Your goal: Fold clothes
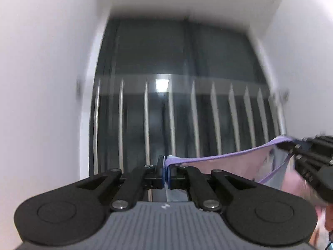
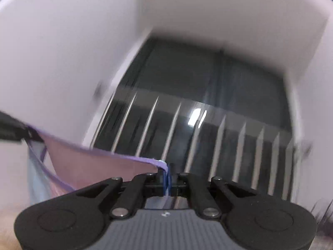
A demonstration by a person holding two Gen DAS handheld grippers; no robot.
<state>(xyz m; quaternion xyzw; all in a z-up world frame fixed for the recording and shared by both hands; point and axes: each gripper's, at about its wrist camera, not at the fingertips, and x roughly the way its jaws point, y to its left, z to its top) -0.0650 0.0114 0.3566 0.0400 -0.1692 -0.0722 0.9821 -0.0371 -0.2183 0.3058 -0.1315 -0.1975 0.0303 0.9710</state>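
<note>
- While the left gripper (image 1: 165, 171) pinches the purple hem of a pink garment (image 1: 226, 166) between closed jaws, the left wrist view shows that hem running taut to the right gripper (image 1: 291, 145) at the right edge.
- Far ahead, a dark window (image 1: 166, 62) with pale railing bars (image 1: 146, 120) sits between white walls (image 1: 41, 83); open air lies between.
- From the right wrist view, the right gripper (image 2: 167, 180) is clamped shut on the same hem (image 2: 116, 155), the cloth sagging leftward to the left gripper (image 2: 12, 131).
- Railing bars (image 2: 172, 129) stand far beyond, with nothing between them and the fingers.

Both hand-held grippers (image 1: 165, 171) (image 2: 167, 179) seemingly clamped, angled upward.
</note>
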